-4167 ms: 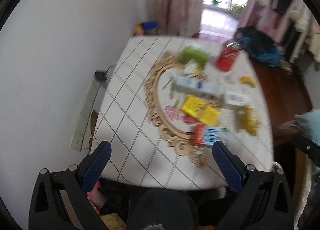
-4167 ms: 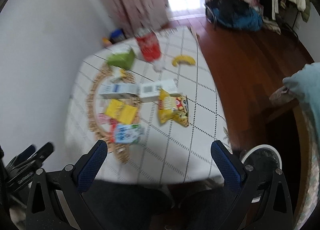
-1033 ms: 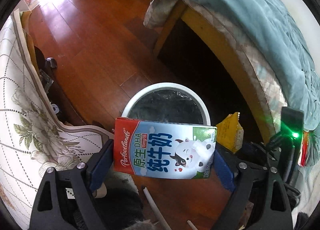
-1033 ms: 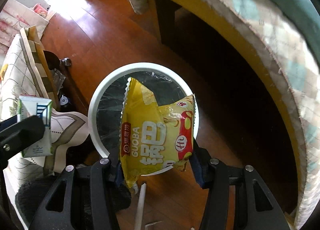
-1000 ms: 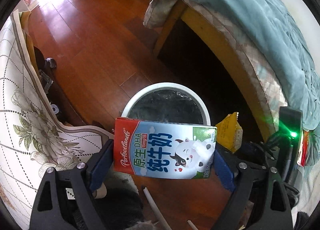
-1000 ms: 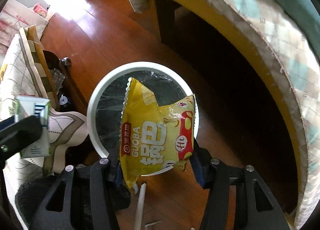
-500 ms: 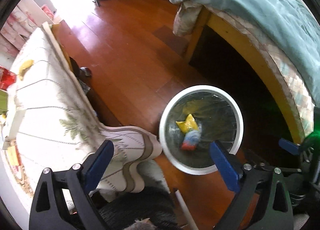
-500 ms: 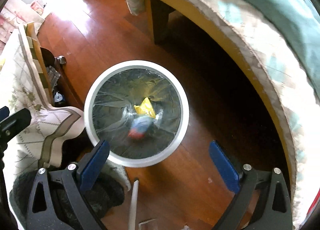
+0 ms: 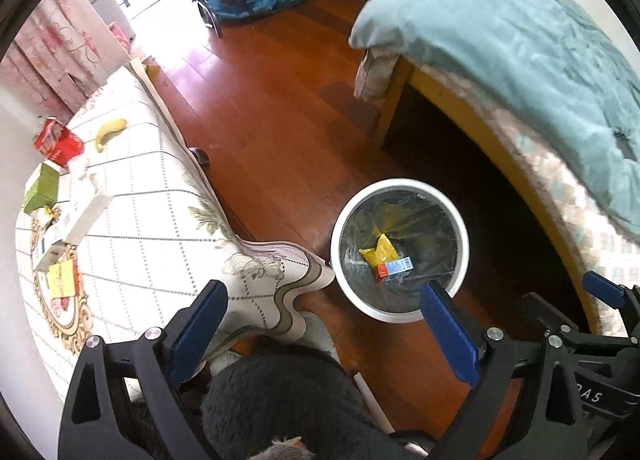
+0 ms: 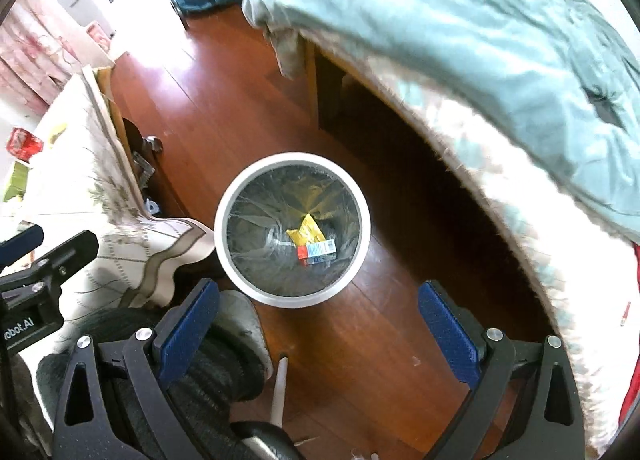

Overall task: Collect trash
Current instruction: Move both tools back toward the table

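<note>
While we hold both tools above the floor, our left gripper [image 9: 324, 324] stands with its jaws spread wide and nothing between them; our right gripper [image 10: 320, 324] is likewise wide apart and bare; below us the white bin [image 10: 232, 196] sits on the wooden floor [image 9: 272, 108], at about 12 o'clock in the right wrist view and toward 2 o'clock in the left; inside it, on the dark liner, lie the yellow snack bag [image 10: 307, 233] and the milk carton [image 10: 318, 249], touching each other, the carton at the bag's 5 o'clock; the bench [image 9: 136, 196] with its checked cloth stands at 9 o'clock of the bin, and on it we see a red can [image 9: 56, 142], a banana [image 9: 109, 132], a green box [image 9: 42, 188] and a yellow packet [image 9: 62, 280]; the bed [image 9: 520, 56] lies at 2 o'clock.
</note>
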A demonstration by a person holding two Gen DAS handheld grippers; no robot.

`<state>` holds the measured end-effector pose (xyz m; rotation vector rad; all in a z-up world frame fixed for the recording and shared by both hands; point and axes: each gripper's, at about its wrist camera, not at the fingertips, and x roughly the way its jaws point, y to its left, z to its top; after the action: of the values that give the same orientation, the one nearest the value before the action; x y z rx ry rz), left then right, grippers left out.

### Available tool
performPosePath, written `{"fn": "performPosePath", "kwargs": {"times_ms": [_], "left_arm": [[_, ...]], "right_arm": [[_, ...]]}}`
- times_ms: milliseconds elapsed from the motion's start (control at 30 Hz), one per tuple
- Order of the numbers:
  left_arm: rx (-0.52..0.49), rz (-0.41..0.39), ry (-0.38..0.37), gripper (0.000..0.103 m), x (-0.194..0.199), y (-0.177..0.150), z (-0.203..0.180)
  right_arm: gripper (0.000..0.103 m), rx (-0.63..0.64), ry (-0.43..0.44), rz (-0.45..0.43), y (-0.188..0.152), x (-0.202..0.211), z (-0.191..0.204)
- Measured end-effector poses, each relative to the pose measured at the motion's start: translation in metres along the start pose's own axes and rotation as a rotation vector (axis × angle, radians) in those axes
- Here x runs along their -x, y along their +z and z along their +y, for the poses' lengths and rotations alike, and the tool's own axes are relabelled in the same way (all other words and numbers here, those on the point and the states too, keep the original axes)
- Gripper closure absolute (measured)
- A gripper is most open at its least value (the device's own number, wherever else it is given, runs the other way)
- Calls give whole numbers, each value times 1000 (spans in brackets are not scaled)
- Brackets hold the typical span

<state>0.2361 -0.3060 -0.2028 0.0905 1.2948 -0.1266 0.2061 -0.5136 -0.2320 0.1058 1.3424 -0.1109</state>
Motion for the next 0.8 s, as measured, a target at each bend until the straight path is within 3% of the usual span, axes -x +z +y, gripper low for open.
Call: {"fn": "performPosePath", "kwargs": {"times_ms": [467,667,800], "left_arm": [[71,-184,-52,5,93,-16,41],[174,-250,-7,5,107,-12,102],[293,-257,53,5,94,-14,164]], "right_arm": [[2,9,19,-116,-15,95,22],[2,86,73,-156,5,110,85],[2,195,145,-146,22,101,157]]}}
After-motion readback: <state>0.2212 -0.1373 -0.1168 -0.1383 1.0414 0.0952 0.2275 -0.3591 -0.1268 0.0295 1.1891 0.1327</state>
